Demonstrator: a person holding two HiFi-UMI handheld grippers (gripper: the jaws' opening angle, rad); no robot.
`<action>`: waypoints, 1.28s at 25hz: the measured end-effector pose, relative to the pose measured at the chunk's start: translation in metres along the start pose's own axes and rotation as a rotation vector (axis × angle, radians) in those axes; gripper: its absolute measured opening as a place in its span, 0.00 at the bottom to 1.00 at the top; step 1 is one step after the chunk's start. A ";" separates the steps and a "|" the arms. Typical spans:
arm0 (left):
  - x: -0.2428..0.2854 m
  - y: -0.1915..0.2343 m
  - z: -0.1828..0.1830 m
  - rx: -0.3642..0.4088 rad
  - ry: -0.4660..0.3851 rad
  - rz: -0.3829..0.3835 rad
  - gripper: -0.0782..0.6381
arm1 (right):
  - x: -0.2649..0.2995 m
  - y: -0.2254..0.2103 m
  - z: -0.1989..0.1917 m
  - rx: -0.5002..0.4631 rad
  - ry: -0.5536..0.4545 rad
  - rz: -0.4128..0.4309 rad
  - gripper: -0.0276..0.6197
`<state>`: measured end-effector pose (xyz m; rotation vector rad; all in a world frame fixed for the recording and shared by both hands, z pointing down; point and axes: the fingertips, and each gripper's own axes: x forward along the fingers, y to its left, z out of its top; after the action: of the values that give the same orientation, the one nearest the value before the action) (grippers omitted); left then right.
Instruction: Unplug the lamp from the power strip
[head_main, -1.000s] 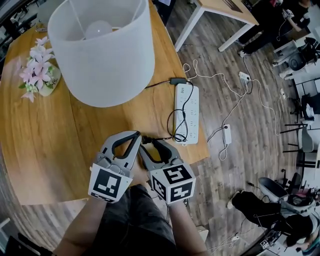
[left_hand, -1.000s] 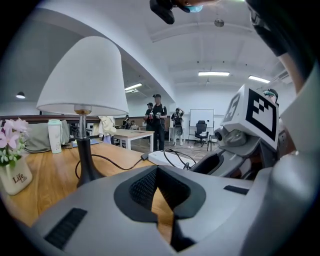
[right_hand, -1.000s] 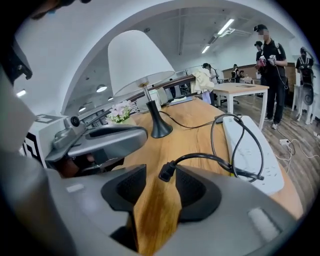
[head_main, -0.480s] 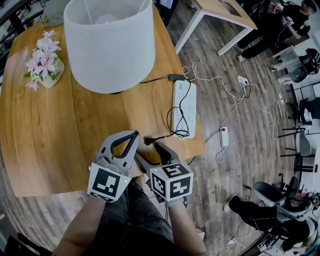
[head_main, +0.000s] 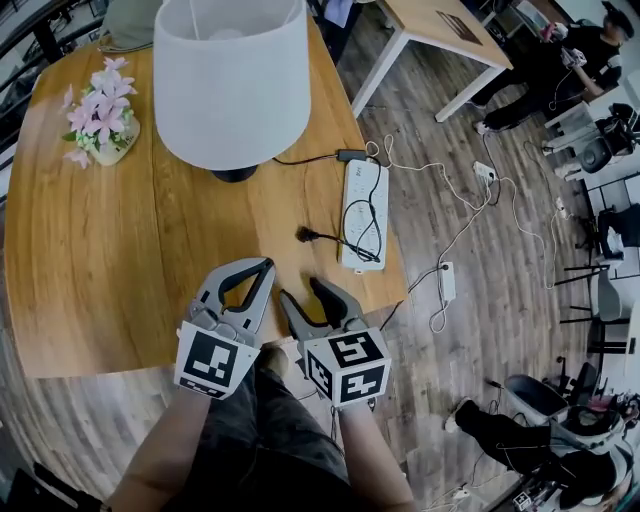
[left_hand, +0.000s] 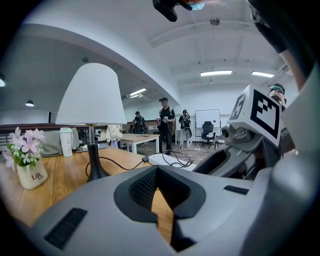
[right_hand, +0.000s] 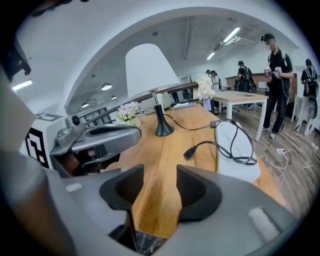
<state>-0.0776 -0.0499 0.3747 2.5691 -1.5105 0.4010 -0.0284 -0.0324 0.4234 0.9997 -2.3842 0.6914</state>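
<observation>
The lamp (head_main: 232, 75), with a white shade and a black base, stands at the back of the wooden table (head_main: 120, 260). Its black plug (head_main: 303, 235) lies loose on the wood beside the white power strip (head_main: 362, 212), and its cord loops over the strip. In the right gripper view the plug (right_hand: 189, 153) lies ahead of my right gripper (right_hand: 160, 172), clear of it. My right gripper (head_main: 305, 292) is open with nothing between its jaws, which are closing. My left gripper (head_main: 263, 268) rests beside it near the front edge, shut and empty.
A vase of pink flowers (head_main: 105, 110) stands at the table's far left. A black adapter (head_main: 352, 156) lies at the strip's far end. White cords and a small strip (head_main: 448, 270) trail on the floor to the right. Another table (head_main: 450, 20) and people stand beyond.
The plug was at my right gripper's fingertips a second ago. It now lies free on the table nearer the strip, and the right gripper's jaws are wider apart.
</observation>
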 end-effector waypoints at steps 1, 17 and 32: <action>-0.001 0.000 0.002 0.003 -0.003 0.005 0.10 | -0.003 -0.001 0.004 -0.012 -0.017 -0.007 0.34; -0.034 0.007 0.047 -0.041 -0.115 0.084 0.10 | -0.073 0.010 0.085 -0.145 -0.366 -0.044 0.05; -0.068 0.013 0.093 -0.069 -0.220 0.125 0.10 | -0.117 0.020 0.120 -0.166 -0.502 -0.027 0.05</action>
<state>-0.1060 -0.0225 0.2653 2.5426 -1.7301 0.0788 0.0041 -0.0328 0.2580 1.2426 -2.7857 0.2394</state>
